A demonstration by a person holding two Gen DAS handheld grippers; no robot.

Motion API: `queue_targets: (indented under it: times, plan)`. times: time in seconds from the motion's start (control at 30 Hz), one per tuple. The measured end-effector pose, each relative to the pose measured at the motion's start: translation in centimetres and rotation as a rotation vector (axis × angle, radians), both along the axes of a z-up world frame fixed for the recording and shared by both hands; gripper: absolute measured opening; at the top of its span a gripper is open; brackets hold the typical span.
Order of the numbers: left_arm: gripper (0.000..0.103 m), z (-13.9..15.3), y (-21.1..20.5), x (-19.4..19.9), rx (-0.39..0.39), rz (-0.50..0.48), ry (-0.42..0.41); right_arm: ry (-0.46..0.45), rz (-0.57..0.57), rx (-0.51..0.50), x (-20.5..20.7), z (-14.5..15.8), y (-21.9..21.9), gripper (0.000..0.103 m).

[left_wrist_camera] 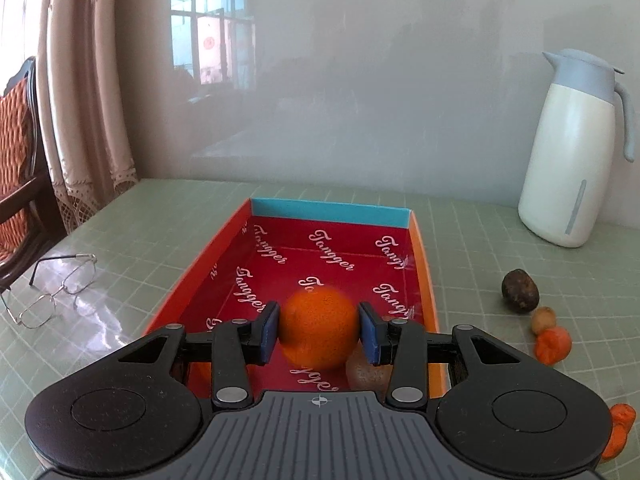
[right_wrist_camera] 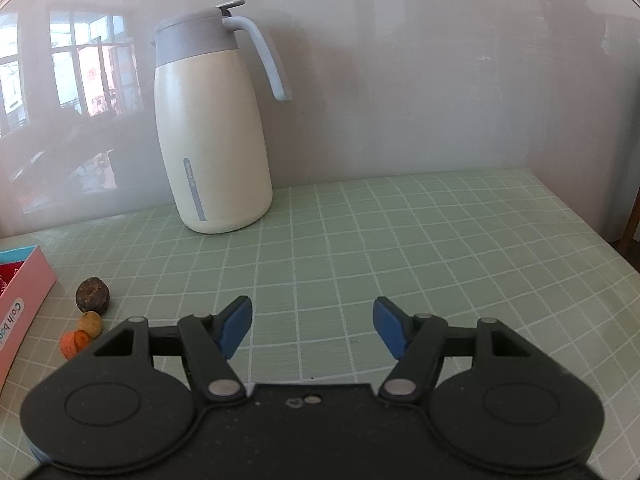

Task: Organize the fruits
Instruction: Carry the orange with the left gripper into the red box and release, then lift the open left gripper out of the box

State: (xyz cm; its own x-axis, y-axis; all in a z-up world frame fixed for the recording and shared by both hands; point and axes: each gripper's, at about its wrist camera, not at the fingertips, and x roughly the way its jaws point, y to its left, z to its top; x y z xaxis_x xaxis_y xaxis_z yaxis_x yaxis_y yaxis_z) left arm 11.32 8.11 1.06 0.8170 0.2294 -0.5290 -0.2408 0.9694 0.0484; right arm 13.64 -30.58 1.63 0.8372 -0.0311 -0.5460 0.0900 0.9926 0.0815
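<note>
A pale green gridded mat (left_wrist_camera: 480,240) covers the table, which runs up to a glossy grey wall that mirrors a window. On my left wrist view, a curtain hangs at the far left with a chair beside it, and glasses (left_wrist_camera: 56,288) lie on the mat left of the box (left_wrist_camera: 424,264). The box is open, red inside with white lettering and a blue far wall. My left gripper (left_wrist_camera: 319,330) pinches an orange (left_wrist_camera: 319,330) between its blue pads, over the near part of the box. A pale fruit (left_wrist_camera: 362,374) lies in the box just below the orange. Right of the box, on the mat, sit a dark fruit (left_wrist_camera: 520,290), a small tan fruit (left_wrist_camera: 543,319) and orange peel (left_wrist_camera: 553,346), close together. A jug (left_wrist_camera: 568,160) stands by the wall.

On my right wrist view, the same mat stretches to the wall, the jug (right_wrist_camera: 212,132) upright at the back. My right gripper (right_wrist_camera: 312,330) hangs open above bare mat, holding nothing. At the left edge, the box corner (right_wrist_camera: 24,296), dark fruit (right_wrist_camera: 93,290), tan fruit (right_wrist_camera: 90,323) and peel (right_wrist_camera: 75,342) show.
</note>
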Motion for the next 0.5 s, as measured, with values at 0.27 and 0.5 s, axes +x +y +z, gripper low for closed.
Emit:
queue_targets:
  times: [0.27,0.5]
  plan:
    - [0.078,0.6,-1.7,-0.7,0.045,-0.014,-0.06,-0.001,-0.006,0.001,-0.1,-0.1,-0.6,0.068]
    - [0.1,0.9,-3.0,-1.1,0.107,-0.014,-0.09,-0.003,-0.01,0.003,-0.3,0.0,-0.9,0.068]
